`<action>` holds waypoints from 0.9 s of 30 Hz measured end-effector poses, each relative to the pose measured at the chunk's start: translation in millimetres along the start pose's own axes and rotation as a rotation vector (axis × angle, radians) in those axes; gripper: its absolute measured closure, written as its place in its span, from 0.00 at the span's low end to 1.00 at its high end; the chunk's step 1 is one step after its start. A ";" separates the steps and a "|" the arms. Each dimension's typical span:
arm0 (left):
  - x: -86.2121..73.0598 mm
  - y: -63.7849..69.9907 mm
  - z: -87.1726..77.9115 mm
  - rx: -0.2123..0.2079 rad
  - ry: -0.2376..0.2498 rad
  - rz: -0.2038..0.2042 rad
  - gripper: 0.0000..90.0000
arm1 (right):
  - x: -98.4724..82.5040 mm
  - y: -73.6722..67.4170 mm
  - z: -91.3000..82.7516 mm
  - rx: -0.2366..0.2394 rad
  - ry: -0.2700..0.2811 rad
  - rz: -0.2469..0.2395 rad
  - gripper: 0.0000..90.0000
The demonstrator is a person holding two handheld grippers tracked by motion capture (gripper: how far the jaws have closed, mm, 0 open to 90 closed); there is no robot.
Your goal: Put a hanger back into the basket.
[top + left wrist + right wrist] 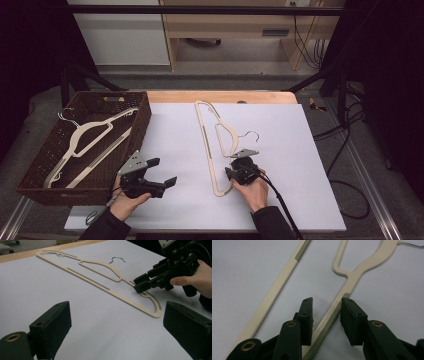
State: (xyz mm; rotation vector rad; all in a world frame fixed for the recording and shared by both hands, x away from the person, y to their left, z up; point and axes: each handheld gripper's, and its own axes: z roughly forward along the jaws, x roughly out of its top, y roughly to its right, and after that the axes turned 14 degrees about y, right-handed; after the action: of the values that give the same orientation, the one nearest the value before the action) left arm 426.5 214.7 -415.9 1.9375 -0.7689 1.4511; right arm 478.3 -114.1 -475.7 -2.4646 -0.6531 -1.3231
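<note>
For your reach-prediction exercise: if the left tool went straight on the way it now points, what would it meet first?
Probably the cream hanger on the white sheet, near the end where the right tool straddles it; depth is unclear. The left tool is open.

hanger's (352, 277) hook cut off

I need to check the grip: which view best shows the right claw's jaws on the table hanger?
The right gripper view: the right claw straddles the hanger arm, small gaps visible. High view hides the jaws; left gripper view shows them side-on.
</note>
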 end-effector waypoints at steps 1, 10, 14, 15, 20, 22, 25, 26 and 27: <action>-0.4 -0.1 0.3 -0.001 -0.002 0.000 0.09 | 0.5 -0.2 -0.8 -0.003 -0.006 0.017 0.70; -0.9 0.2 0.3 -0.002 -0.004 -0.002 0.09 | 0.1 11.6 -7.0 -0.036 -0.030 0.056 0.74; -1.3 0.0 1.4 0.001 -0.009 0.000 0.09 | -2.1 16.0 -4.9 -0.048 0.024 0.073 0.71; -1.3 0.0 1.3 0.002 -0.009 0.001 0.09 | -2.2 15.6 -3.7 -0.058 0.024 0.072 0.72; -1.3 0.1 1.1 0.005 -0.003 0.001 0.09 | -3.5 14.5 -2.3 -0.100 0.027 0.053 0.81; -1.3 0.4 1.1 0.005 -0.003 0.002 0.09 | -3.4 13.6 -2.4 -0.107 0.023 0.046 0.84; -1.4 0.6 1.0 0.006 -0.004 0.004 0.09 | -3.0 15.7 -3.4 -0.099 0.021 0.069 0.86; -1.4 0.5 0.9 0.006 -0.004 0.005 0.09 | -2.8 17.1 -4.1 -0.095 0.015 0.073 0.86; -1.5 0.4 0.8 0.006 -0.004 0.005 0.09 | -2.4 18.9 -5.2 -0.089 0.009 0.084 0.86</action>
State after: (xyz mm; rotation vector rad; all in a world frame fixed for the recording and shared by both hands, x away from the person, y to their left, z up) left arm 426.4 214.0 -417.5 1.9446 -0.7721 1.4550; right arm 483.0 -133.3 -475.3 -2.5249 -0.4923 -1.3582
